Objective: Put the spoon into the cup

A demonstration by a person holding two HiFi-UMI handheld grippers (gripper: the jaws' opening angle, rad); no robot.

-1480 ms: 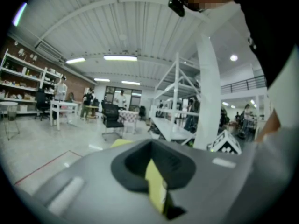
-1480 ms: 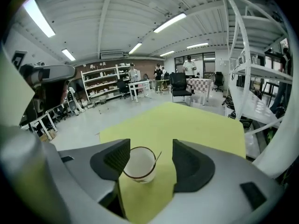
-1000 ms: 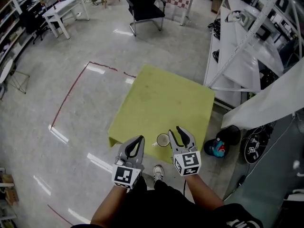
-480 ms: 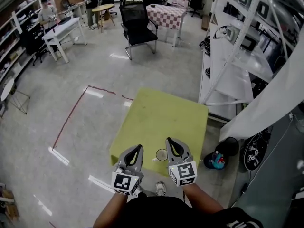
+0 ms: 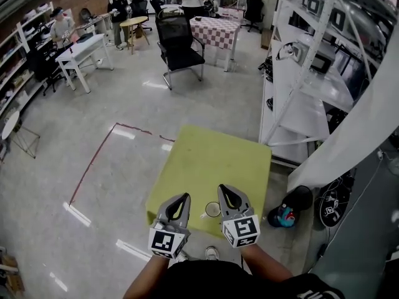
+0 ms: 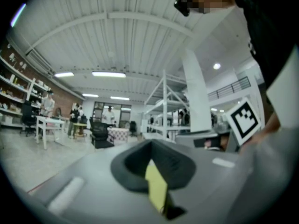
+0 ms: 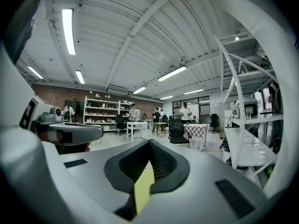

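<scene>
left hand-held gripper [image 5: 184, 198] and right hand-held gripper [image 5: 222, 189] both closed, empty; the white ceramic cup [image 5: 212, 209] at the near edge of the yellow-green surface [image 5: 212, 161] looks easily knocked off.

White cup [image 5: 212, 209] — upright, handle leftward — at yellow-green table [image 5: 212, 161] near edge.

Right gripper [image 7: 149, 143], fingers [image 7: 170, 164] together and empty, yellow-green tabletop [image 7: 144, 194] sliver beneath them.

- Smooth, glossy floor [image 5: 112, 104], polished like stone, mirroring the lamps.
- Matt yellow-green table [image 5: 212, 154].
- At the table's six o'clock edge, a glossy white cup [image 5: 213, 209], ceramic-looking.
- Matt grey plastic on the left gripper [image 5: 184, 197] and right gripper [image 5: 222, 188], with ribbed black pads [image 7: 163, 164].
- At three o'clock, white-painted metal shelving [image 5: 315, 95].
</scene>
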